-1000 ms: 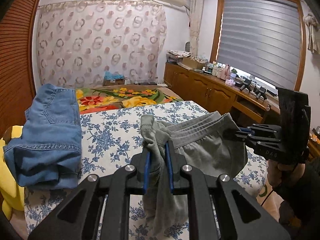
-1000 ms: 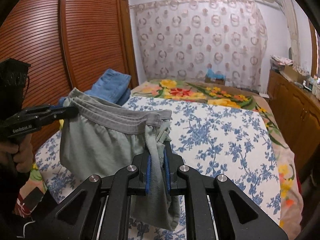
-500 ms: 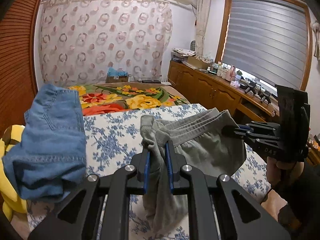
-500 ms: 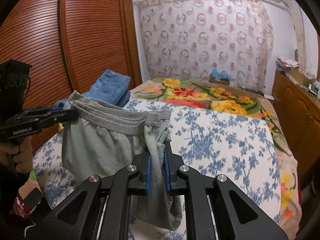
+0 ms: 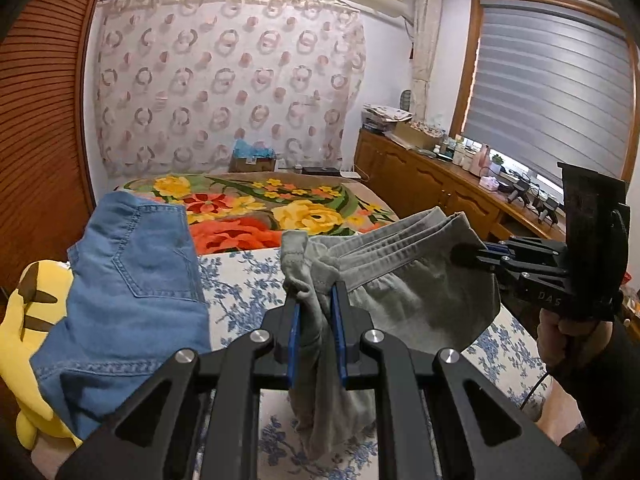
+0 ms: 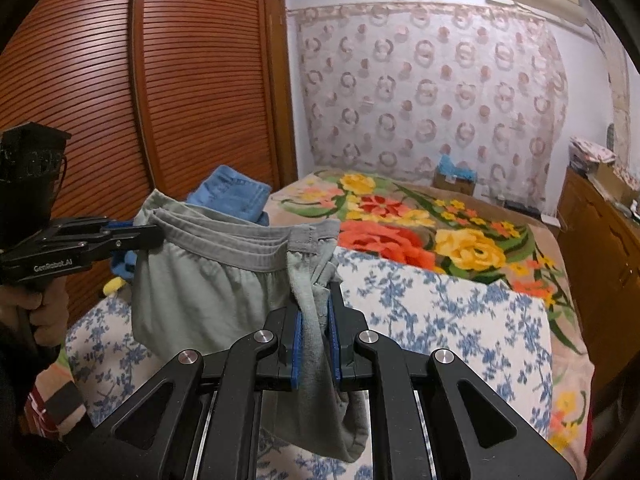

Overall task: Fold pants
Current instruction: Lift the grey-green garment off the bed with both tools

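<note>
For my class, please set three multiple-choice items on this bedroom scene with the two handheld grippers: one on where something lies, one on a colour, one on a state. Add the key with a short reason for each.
1. Where do the folded blue jeans lie?
A. On the bed near the wooden wardrobe
B. On the counter under the window
C. On the floor

2. What colour are the pants held between the two grippers?
A. Red
B. Grey-green
C. Black

3. How are the pants held?
A. Lying flat on the bed, untouched
B. Held by one gripper only
C. Clamped at the waistband by both grippers, hanging above the bed

Key:
1 A, the jeans sit at the bed's edge beside the slatted wardrobe.
2 B, the cloth is a muted grey-green.
3 C, the left gripper and the right gripper each pinch one end of the waistband, and the fabric hangs below them.
</note>
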Action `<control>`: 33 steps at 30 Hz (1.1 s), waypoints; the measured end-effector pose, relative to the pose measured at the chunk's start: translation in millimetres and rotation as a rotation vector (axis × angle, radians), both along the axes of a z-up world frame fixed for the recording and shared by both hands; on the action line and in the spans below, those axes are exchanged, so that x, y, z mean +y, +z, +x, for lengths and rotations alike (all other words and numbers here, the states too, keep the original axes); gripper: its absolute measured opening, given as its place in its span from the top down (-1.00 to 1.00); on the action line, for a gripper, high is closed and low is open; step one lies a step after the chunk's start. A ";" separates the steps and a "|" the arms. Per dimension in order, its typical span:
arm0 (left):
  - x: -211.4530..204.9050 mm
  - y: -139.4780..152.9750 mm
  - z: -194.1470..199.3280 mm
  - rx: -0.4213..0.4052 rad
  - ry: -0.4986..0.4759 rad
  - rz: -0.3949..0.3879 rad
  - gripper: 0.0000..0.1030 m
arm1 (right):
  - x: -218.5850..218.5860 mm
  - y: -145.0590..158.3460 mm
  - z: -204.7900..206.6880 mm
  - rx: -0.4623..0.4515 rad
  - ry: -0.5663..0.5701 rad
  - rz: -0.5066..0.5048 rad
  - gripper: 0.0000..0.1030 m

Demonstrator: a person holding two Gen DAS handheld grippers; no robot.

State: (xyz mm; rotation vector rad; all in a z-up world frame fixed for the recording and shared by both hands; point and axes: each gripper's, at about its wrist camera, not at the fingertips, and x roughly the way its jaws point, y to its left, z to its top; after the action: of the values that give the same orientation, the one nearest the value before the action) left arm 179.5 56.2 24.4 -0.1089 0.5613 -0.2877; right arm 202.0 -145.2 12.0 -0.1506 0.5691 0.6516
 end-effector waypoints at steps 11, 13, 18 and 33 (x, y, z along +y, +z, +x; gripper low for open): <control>23.2 6.3 16.4 -0.010 0.039 -0.006 0.76 | 25.9 15.3 29.1 -0.027 0.042 -0.021 0.84; 29.1 7.9 18.7 -0.015 0.047 -0.009 0.76 | 32.7 17.8 34.2 -0.035 0.050 -0.029 0.84; 46.0 13.0 21.7 -0.028 0.072 -0.012 0.76 | 48.6 23.6 45.9 -0.052 0.073 -0.043 0.84; 102.9 8.0 20.7 -0.028 0.221 0.021 0.76 | 137.8 31.7 95.8 -0.123 0.218 -0.083 0.84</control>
State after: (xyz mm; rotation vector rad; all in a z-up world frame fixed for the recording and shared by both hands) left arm 200.3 159.1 32.4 -0.1446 0.5190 -0.0685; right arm 297.8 -7.4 43.7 -0.3319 0.4653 0.8241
